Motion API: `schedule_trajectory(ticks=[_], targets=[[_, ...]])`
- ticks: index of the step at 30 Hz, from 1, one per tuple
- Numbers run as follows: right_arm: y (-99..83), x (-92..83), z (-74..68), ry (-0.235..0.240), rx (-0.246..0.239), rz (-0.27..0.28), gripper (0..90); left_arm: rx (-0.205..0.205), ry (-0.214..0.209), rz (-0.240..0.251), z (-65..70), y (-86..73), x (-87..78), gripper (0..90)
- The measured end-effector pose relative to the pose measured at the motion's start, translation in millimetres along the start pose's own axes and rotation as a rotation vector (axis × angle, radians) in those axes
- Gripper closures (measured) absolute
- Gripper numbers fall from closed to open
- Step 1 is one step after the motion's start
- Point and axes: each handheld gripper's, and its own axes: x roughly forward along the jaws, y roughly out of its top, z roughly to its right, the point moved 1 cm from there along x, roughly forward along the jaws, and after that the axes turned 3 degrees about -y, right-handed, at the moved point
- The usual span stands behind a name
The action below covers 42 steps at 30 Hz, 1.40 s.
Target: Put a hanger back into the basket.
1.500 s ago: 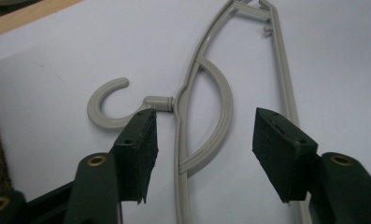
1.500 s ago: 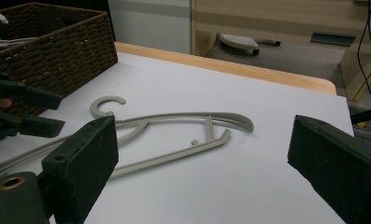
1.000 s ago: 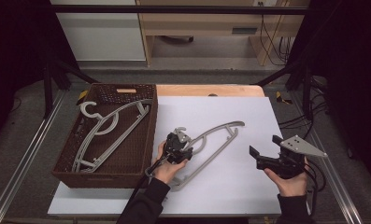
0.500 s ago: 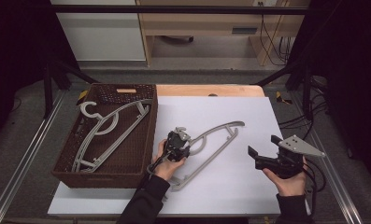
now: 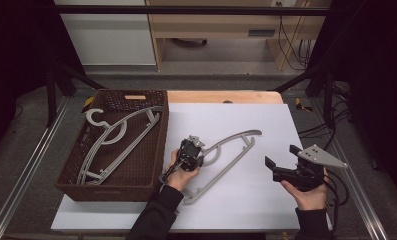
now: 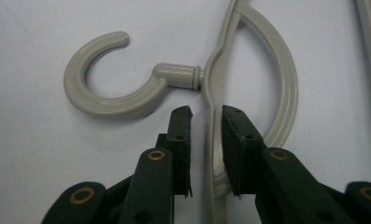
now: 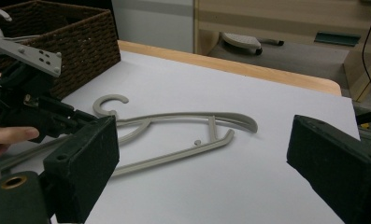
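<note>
While the left tongs (image 6: pixel 206 140) have just been closing around the grey hanger (image 5: pixel 226 162) on the white bench (image 5: pixel 266 125), the grasp is underway; next comes pinching, then lifting toward the basket (image 5: pixel 151 170). Right tongs (image 7: pixel 202 172) wait wide.

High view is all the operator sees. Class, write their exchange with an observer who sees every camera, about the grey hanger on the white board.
Operator: The hand hides the jaws. Is the left gripper on the hanger?
Observer: In the left gripper view, the left gripper straddles the hanger on its frame, just below the neck of the hook. Its jaws have just been closing, and a sliver of gap remains beside one jaw.
Operator: And the right gripper, anything in it?
Observer: Its own view shows the right gripper wide open with nothing between the jaws. The hanger lies farther off on the board.
</note>
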Motion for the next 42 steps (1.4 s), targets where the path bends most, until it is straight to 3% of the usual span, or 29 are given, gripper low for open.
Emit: schedule_trajectory(ticks=[3, 10, 13, 21, 34, 42], targets=[[-0.4, 1.3, -0.7, 0.002, -0.007, -0.006, 9.3, -0.015, -0.003, -0.01, -0.3, 1.2, -0.2, 81.0], [-0.8, 3.0, -1.3, 0.006, -0.002, -0.011, 9.2, -0.026, -0.014, -0.04, 0.7, 4.9, -1.3, 82.0], [-1.0, 2.8, 0.2, 0.004, -0.003, -0.012, 9.2, -0.029, -0.011, -0.029, 2.3, 5.5, -4.0, 82.4], [-1.2, 2.6, 0.6, 0.001, -0.001, -0.012, 9.3, -0.035, -0.024, 0.031, 7.5, 10.3, -21.3, 82.6], [-1.2, 2.2, 1.4, -0.002, -0.005, -0.01, 9.2, 0.009, -0.024, 0.111, 13.5, 16.6, -50.6, 82.7], [-0.6, 0.7, 2.2, -0.004, -0.001, -0.004, 9.3, 0.03, -0.023, 0.186, 17.1, 22.9, -71.9, 82.9]])
